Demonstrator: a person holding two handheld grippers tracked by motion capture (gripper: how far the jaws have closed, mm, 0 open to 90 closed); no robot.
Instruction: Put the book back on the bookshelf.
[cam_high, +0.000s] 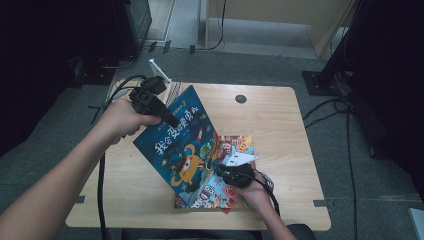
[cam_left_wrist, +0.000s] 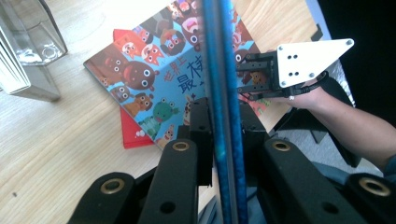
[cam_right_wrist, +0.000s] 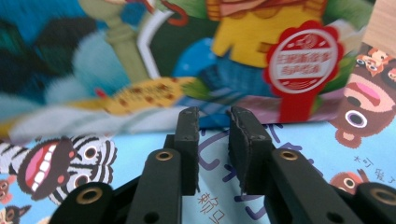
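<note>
We see the left hand-held gripper (cam_left_wrist: 219, 140) pinching the thin edge of the dark blue book (cam_high: 180, 140). Its jaws press on both sides of the book, which stands tilted up above the middle of the table (cam_high: 280, 115). The right hand-held gripper (cam_right_wrist: 213, 128) is a little bit open, with nothing between its jaws. It sits low, just beside the bottom edge of the blue book, over the light blue animal book (cam_left_wrist: 154, 70) lying flat near the table's front edge.

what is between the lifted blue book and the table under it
A book with cartoon animals lies flat there on the table, below the blue book; the high view shows it.
</note>
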